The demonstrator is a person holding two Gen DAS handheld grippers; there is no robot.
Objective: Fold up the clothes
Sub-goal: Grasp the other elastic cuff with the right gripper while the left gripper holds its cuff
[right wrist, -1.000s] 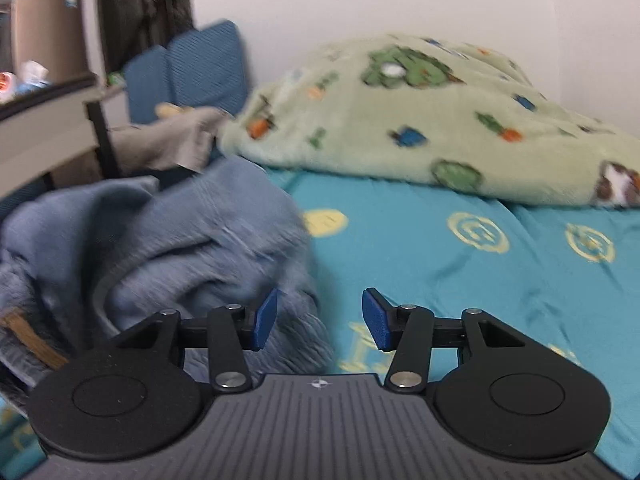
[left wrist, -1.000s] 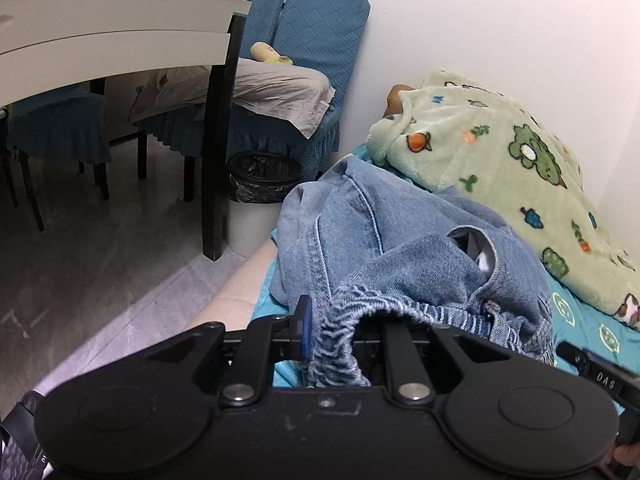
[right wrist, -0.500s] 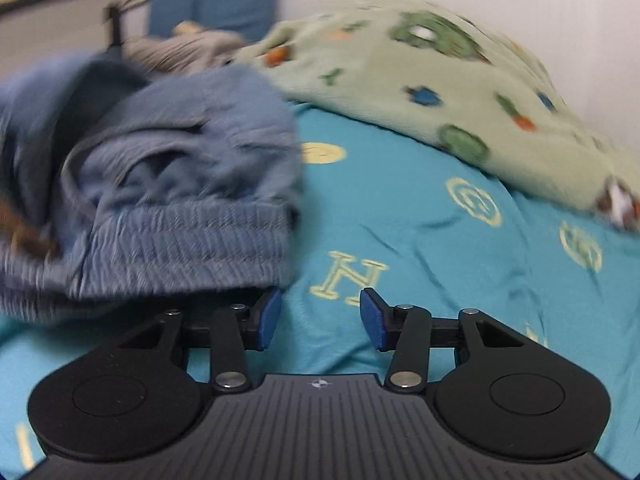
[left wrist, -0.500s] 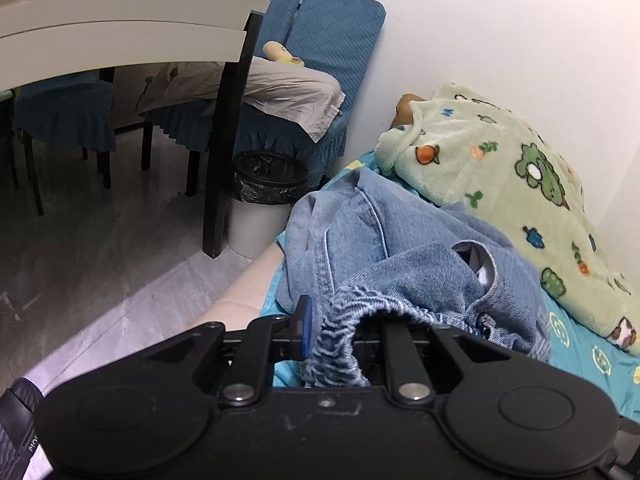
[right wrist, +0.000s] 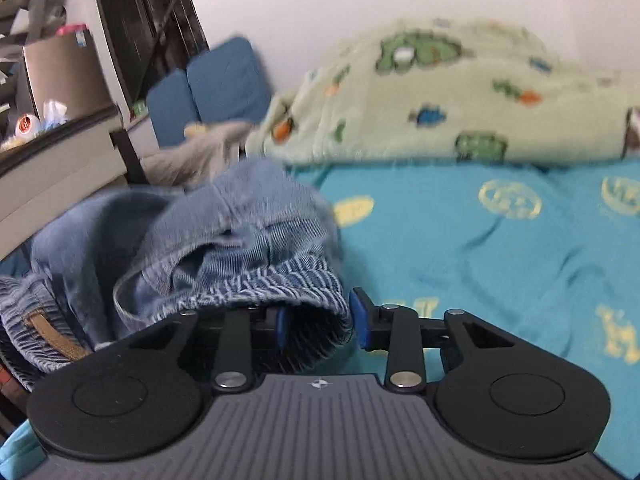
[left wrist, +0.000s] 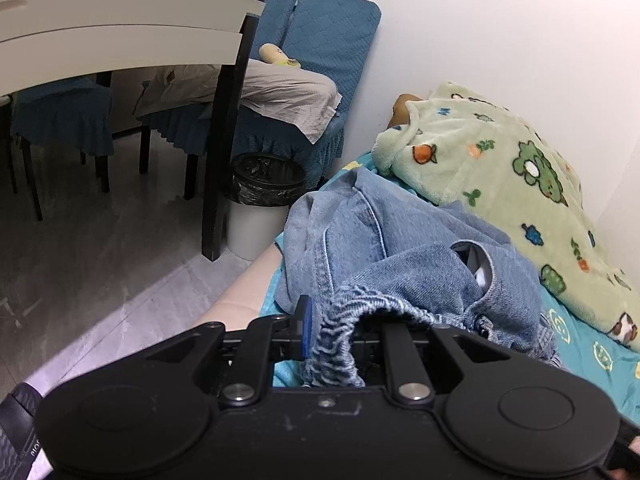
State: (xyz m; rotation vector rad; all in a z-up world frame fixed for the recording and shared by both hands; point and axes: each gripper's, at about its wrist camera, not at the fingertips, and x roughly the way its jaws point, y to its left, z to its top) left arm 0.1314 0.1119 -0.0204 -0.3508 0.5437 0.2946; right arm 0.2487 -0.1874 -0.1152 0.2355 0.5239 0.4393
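Nearest to us, the left gripper (left wrist: 332,336) is closed on the gathered elastic waistband (left wrist: 340,320) of a pair of denim jeans (left wrist: 400,248); only 1 blue pad shows, the other is hidden behind the cloth. In the right wrist view, the right gripper (right wrist: 318,322) has its 2 blue pads spread around another stretch of the same ribbed waistband (right wrist: 272,280), with cloth lying between them; the picture is blurred and we cannot tell whether the pads are pressing yet.

The jeans lie crumpled in a heap at the near left of a turquoise bed sheet (right wrist: 480,240), close to the bed's edge. We judge the denim soft but fairly heavy and thick, unlikely to slip; the waistband, held at 2 well-separated points, looks the best place to lift and shake it flat.

Farther off, a green cartoon-print fleece blanket (left wrist: 500,168) is bunched against the wall. Far left stand a bin with a black liner (left wrist: 264,184), blue-covered chairs (left wrist: 320,40) and a table (left wrist: 120,40).
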